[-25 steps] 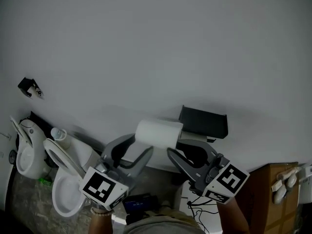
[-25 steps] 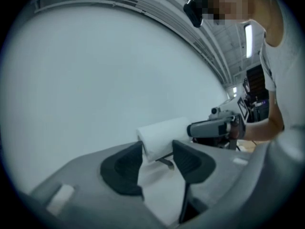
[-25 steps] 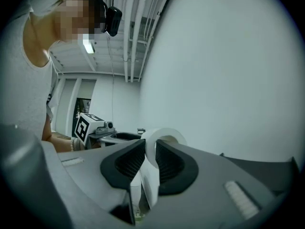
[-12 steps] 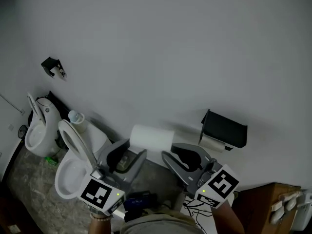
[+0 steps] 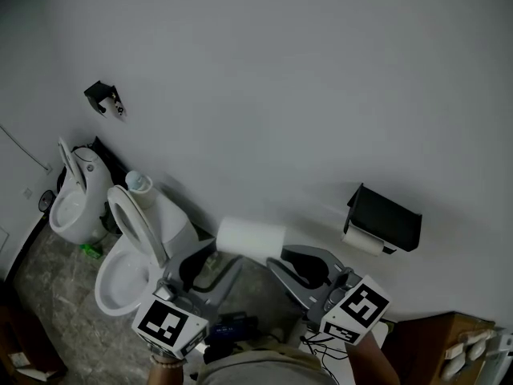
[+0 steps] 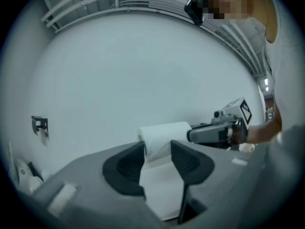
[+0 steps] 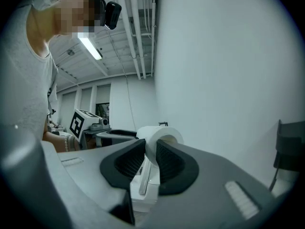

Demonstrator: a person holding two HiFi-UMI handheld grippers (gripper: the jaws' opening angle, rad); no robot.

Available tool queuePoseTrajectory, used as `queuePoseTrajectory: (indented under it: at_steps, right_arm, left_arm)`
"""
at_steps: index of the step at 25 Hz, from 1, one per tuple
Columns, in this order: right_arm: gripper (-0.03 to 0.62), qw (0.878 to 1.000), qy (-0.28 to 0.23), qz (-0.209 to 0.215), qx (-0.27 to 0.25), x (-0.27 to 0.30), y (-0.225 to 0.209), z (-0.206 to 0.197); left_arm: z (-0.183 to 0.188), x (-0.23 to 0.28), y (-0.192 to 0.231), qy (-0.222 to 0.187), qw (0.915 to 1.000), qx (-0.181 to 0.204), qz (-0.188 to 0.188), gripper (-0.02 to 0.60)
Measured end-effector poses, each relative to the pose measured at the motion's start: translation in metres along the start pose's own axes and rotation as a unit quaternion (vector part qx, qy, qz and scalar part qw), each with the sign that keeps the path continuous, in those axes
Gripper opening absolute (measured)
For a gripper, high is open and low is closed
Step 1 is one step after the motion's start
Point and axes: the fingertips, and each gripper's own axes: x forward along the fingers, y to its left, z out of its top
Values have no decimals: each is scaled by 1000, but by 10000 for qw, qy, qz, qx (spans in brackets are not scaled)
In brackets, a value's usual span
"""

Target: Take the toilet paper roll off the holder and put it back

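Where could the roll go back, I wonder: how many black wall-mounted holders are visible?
2: a small black holder upper left on the wall, a larger black holder lower right. More may lie outside view.

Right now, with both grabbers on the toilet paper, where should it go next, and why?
Probably carry the toilet paper roll sideways toward the black holder on the wall. The left gripper and right gripper both grip it in the air, with the holder off to the person's right.
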Motion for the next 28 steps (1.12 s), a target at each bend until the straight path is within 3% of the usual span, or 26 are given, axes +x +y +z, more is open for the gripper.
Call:
queuePoseTrajectory:
  at_steps: [15,28]
  right_arm:
    - [75,9999,-7,-162,-52,-9,-8,0]
    - [75,9954,-220,-753,-543,-49,-31,38]
  left_arm:
    - [1,12,-5,-23,9999,9,-134,169]
    - [43,49,-35,-425,9959,266,-752,167]
